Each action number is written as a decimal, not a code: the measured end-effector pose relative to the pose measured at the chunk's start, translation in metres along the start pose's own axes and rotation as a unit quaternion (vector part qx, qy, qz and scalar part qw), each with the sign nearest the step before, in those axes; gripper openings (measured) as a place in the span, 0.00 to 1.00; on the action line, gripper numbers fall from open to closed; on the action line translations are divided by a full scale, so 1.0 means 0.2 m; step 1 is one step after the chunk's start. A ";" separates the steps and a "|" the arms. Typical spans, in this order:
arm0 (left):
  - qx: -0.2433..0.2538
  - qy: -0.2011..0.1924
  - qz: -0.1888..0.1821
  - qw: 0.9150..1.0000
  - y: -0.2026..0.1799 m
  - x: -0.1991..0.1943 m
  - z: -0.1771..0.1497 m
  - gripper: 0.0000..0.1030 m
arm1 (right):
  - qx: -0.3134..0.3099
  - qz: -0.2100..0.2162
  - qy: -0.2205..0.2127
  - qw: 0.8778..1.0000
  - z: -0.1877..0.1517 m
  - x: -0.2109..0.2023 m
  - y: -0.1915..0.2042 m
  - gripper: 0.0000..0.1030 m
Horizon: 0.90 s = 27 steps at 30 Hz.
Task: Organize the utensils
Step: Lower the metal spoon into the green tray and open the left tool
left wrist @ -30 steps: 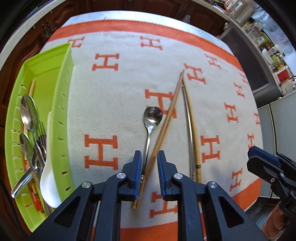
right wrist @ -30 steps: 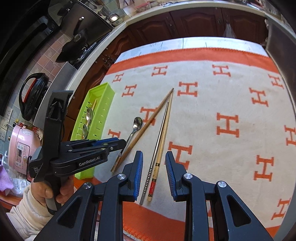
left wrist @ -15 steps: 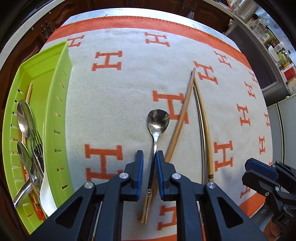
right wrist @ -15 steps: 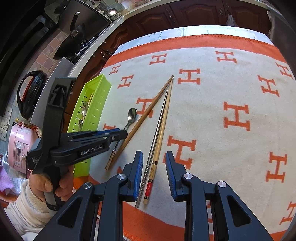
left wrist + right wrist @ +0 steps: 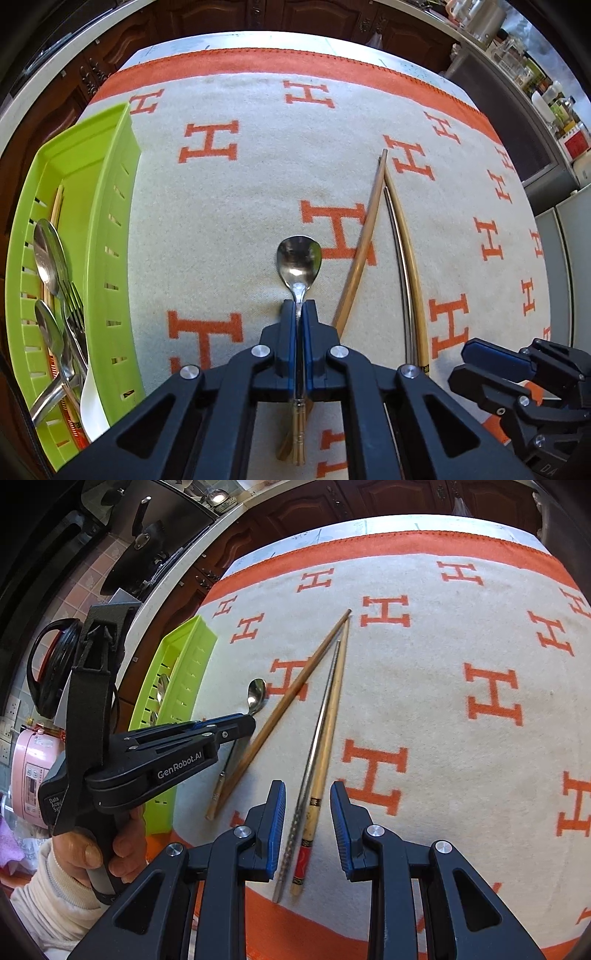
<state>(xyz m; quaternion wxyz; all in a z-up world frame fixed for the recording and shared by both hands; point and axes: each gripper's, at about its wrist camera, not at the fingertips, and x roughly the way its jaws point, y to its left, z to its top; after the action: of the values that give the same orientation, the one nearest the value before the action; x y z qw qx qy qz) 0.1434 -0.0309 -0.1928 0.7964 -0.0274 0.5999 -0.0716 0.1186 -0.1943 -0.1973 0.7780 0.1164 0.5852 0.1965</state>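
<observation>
Blue-padded black jaws of the left gripper (image 5: 299,308) have just closed and now clamp the thin handle of a shiny steel spoon (image 5: 298,262), whose bowl lies face up ahead of the fingertips on a cream blanket with orange H letters and an orange border (image 5: 236,206). The spoon's ribbed handle end sticks out behind the pads, beside the butt of a long brown wooden chopstick (image 5: 364,240) that runs diagonally away to the right. Further right lie a slim metal chopstick (image 5: 400,266) and a pale bamboo chopstick (image 5: 410,258), side by side and touching or nearly so, their far tips meeting the brown one's tip.

Along the blanket's left edge stands a lime-green slotted plastic tray (image 5: 110,229), holding several steel spoons, a fork, a white plastic spoon and some chopsticks.

From the right wrist view, the right gripper (image 5: 307,823) hangs with its jaws partly open, straddling the near ends of the metal chopstick (image 5: 317,731) and the bamboo chopstick (image 5: 332,709), the latter with a red painted end; the pads press on neither. A hand (image 5: 92,853) in a cream sleeve grips the left tool's handle at the lower left, with the spoon (image 5: 256,694) at its tips and the tray (image 5: 177,679) behind.
</observation>
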 end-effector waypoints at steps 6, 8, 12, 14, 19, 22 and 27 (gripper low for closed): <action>-0.011 -0.006 -0.015 1.000 0.05 -0.08 -0.05 0.01 | -0.006 0.005 0.002 1.000 0.03 0.03 0.06 0.26; -0.015 -0.014 -0.019 1.000 0.07 -0.13 -0.06 0.01 | -0.008 0.008 0.002 1.000 0.04 0.03 0.08 0.26; -0.018 -0.033 -0.026 0.999 0.12 -0.28 -0.09 0.01 | -0.010 0.011 0.005 1.000 0.07 0.05 0.14 0.26; -0.021 -0.043 -0.025 0.999 0.16 -0.37 -0.10 0.01 | -0.011 0.011 0.006 1.000 0.09 0.07 0.17 0.26; -0.036 -0.063 -0.007 0.997 0.31 -0.56 -0.13 0.01 | -0.003 0.006 0.008 1.000 0.15 0.12 0.25 0.25; -0.053 -0.074 0.015 0.996 0.44 -0.64 -0.15 0.01 | 0.009 -0.010 0.012 1.000 0.19 0.18 0.29 0.26; -0.080 -0.075 0.049 0.993 0.63 -0.66 -0.16 0.01 | 0.015 -0.080 0.017 0.997 0.22 0.28 0.35 0.25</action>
<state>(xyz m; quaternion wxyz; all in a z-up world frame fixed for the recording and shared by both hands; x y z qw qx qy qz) 0.0883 0.1143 -0.0922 0.8367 -0.0666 0.5433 0.0183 0.1616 -0.1047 -0.2040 0.7797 0.0772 0.6083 0.1267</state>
